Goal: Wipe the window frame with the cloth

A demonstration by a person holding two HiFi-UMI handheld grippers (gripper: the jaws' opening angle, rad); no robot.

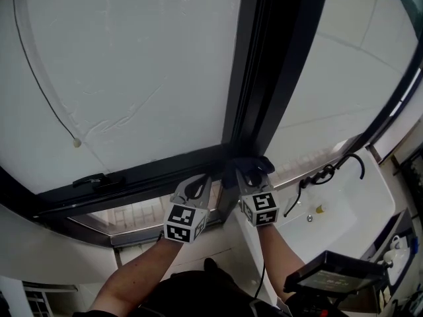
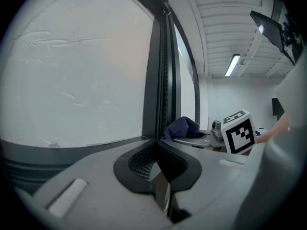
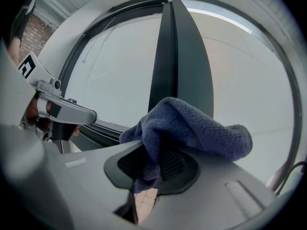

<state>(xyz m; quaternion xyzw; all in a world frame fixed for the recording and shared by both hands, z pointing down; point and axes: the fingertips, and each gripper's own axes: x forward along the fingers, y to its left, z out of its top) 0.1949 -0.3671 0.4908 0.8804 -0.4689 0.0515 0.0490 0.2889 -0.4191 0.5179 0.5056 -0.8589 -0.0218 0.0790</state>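
Cloth (image 3: 192,128) clamped in right gripper (image 3: 153,169) fingers (image 3: 128,164) at window frame (image 1: 246,78); left gripper (image 2: 156,163) fingers together

We see a white rectangular sink basin (image 1: 353,203) with a black curved faucet (image 1: 354,155), and a thin dark cord (image 1: 49,107) well apart.

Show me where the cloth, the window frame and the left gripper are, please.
cloth (image 3: 192,128): right gripper view, on the bunched blue middle above the jaws.
window frame (image 1: 264,65): head view, on the dark upright bar between the panes.
left gripper (image 2: 156,145): left gripper view, where its closed tips meet.
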